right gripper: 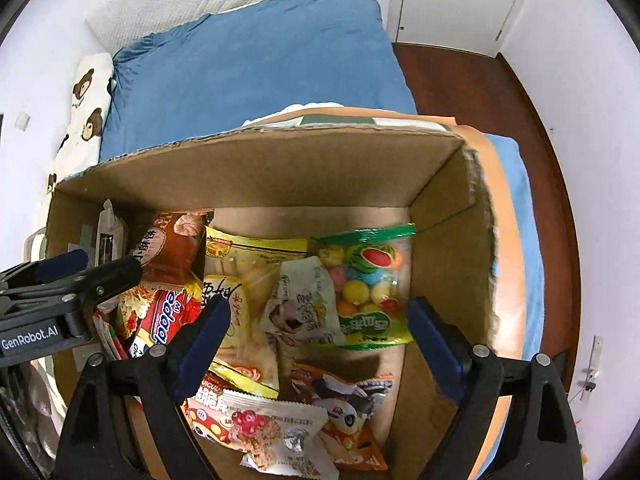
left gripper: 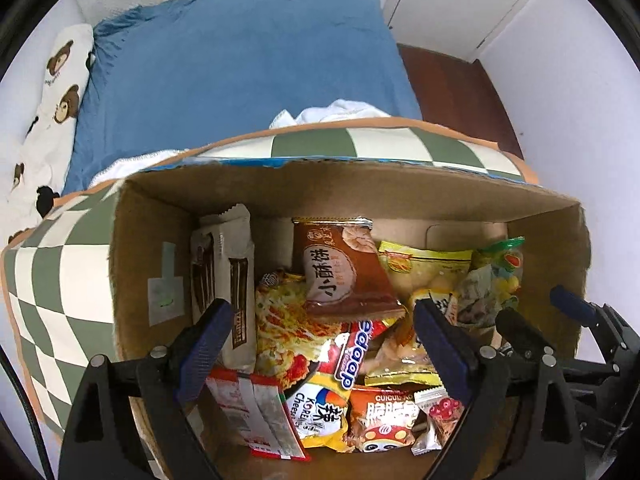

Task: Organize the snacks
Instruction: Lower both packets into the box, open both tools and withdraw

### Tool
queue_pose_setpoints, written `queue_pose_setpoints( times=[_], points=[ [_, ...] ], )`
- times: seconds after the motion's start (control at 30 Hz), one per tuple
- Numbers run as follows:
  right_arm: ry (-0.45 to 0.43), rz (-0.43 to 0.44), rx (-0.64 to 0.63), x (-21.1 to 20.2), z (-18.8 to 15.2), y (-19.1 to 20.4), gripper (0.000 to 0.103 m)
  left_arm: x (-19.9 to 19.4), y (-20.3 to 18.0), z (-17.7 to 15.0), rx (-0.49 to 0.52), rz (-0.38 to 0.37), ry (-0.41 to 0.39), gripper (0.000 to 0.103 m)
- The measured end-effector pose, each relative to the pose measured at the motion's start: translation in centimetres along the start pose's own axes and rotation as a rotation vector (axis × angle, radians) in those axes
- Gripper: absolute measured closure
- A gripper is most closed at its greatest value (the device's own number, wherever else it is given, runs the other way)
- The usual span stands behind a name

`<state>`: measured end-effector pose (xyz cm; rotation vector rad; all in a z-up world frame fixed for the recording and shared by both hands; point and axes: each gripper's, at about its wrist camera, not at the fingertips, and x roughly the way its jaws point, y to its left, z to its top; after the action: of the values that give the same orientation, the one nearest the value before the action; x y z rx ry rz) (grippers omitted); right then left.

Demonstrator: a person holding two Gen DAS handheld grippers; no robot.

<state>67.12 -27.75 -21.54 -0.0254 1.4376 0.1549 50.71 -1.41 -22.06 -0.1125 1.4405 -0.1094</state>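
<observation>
An open cardboard box (left gripper: 328, 178) stands on a checkered cloth and holds several snack packets. In the left wrist view my left gripper (left gripper: 324, 332) hangs open over them, nothing between its blue pads; below it lie a brown biscuit packet (left gripper: 344, 272), a noodle pack (left gripper: 284, 320) and a white wafer packet (left gripper: 224, 272). My right gripper (right gripper: 320, 316) is open and empty too, above a small white packet (right gripper: 304, 300), a yellow packet (right gripper: 248, 256) and a candy bag (right gripper: 372, 280). An orange panda packet (right gripper: 348, 404) lies near the front.
The green-and-white checkered cloth (left gripper: 60, 272) under the box lies on a bed with a blue cover (left gripper: 240, 60). A bear-print pillow (left gripper: 60, 92) lies at the left. Dark wooden floor (right gripper: 480, 80) and white walls are at the right. The box walls (right gripper: 448, 208) rise around the snacks.
</observation>
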Motion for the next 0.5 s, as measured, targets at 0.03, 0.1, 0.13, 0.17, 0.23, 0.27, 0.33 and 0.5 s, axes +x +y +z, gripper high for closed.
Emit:
queue_pose_setpoints(
  times=[0.03,0.1,0.13,0.17,0.23,0.27,0.33,0.5],
  points=[
    [-0.004,0.001,0.003,-0.3,-0.2,-0.3,0.011,-0.4,-0.1,-0.3,0.002,0.002,-0.009,0.010],
    [-0.015,0.008,0.014,-0.9,-0.7,-0.8,0.011,-1.3,-0.3,-1.1,0.004,-0.002,-0.036,0.010],
    [-0.025,0.009,0.020,-1.3,-1.0,-1.1,0.011,-1.7,-0.3,-1.5,0.004,-0.002,-0.050,0.010],
    [-0.039,0.010,0.026,-1.8,-1.4,-1.3,0.011,-2.4,-0.3,-2.1,0.003,-0.006,-0.073,0.010],
    [-0.072,0.008,0.031,-2.8,-2.2,-1.7,0.011,-3.4,-0.4,-3.2,0.009,-0.002,-0.110,0.010],
    [-0.088,0.007,0.033,-3.3,-2.6,-1.8,0.011,-3.9,-0.4,-3.7,0.014,0.002,-0.126,0.010],
    [-0.129,0.000,0.035,-4.7,-3.7,-2.1,0.011,-5.0,-0.5,-5.0,0.026,0.018,-0.169,0.010],
    [-0.212,-0.017,0.006,-7.6,-6.6,-1.9,0.011,-7.9,-1.3,-8.6,0.060,0.043,-0.268,0.010]
  ],
)
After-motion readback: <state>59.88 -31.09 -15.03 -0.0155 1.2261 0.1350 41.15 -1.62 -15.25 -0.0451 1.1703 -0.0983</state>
